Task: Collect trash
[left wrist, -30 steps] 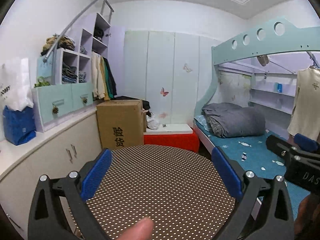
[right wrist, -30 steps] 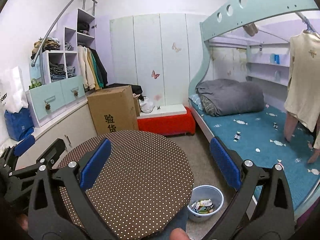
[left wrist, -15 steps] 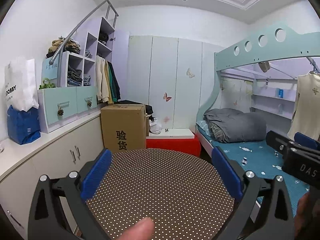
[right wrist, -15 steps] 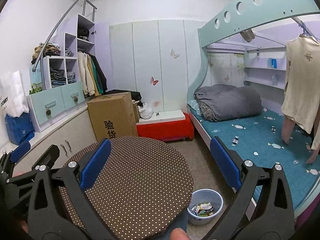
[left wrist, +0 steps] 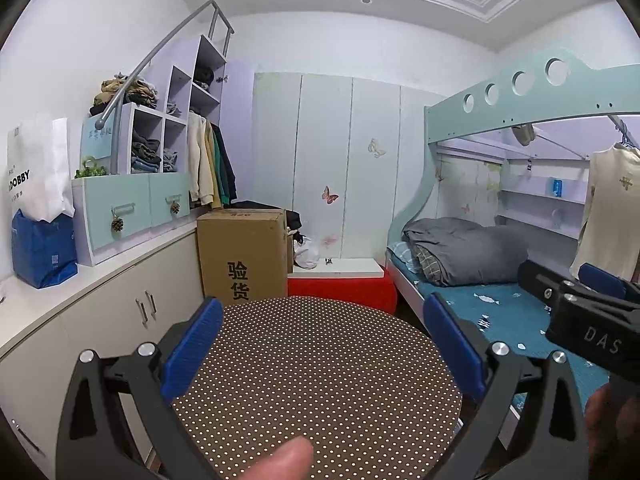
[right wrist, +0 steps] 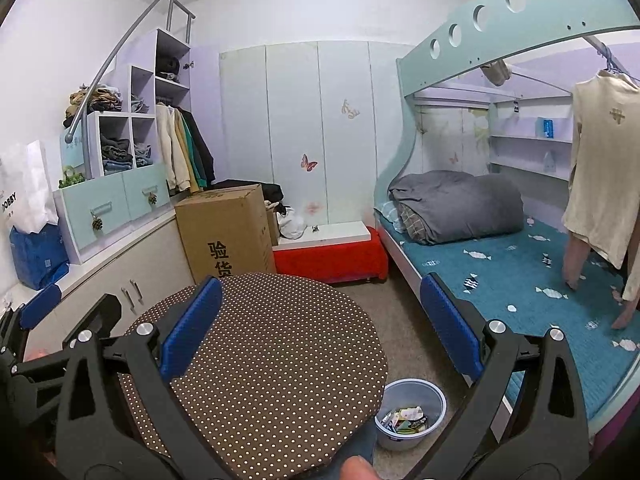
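Observation:
A small white bin [right wrist: 411, 414] with paper scraps and wrappers [right wrist: 405, 420] in it stands on the floor between the round dotted table [right wrist: 272, 356] and the bed. My right gripper [right wrist: 320, 328] is open and empty, held above the table. My left gripper [left wrist: 320, 346] is open and empty over the same table [left wrist: 320, 376]. The right gripper's body shows at the right edge of the left wrist view [left wrist: 588, 320]; the left gripper shows at the left edge of the right wrist view [right wrist: 52, 340].
A cardboard box [right wrist: 226, 232] and a red bench [right wrist: 332, 258] stand behind the table. White cabinets [left wrist: 80, 328] run along the left wall with bags on top. A bunk bed [right wrist: 520, 264] with a grey quilt fills the right side.
Both grippers have tilted upward a little, so more ceiling shows. Both stay open and empty.

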Tool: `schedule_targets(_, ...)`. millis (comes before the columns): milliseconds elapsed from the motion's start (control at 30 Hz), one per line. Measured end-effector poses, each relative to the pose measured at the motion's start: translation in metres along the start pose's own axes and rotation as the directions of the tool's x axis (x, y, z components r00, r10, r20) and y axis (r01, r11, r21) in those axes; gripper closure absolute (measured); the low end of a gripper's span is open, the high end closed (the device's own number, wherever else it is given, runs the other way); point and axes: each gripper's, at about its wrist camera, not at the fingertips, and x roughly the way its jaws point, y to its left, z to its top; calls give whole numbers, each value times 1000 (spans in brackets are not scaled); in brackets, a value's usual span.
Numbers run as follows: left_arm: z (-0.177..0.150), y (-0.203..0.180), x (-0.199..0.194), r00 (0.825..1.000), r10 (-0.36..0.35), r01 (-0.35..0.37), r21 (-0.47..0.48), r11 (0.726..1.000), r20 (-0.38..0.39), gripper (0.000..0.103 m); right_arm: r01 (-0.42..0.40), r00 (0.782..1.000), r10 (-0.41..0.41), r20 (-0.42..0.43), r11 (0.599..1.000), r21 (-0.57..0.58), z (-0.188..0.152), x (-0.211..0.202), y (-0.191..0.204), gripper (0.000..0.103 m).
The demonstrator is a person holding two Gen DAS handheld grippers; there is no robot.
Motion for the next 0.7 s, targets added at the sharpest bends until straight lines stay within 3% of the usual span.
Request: schedule_targets(700, -3, -2, -3, 1000, 5, -5, 5, 1000, 13, 5, 0, 1000, 0, -5, 1000, 7, -3, 3, 0, 6)
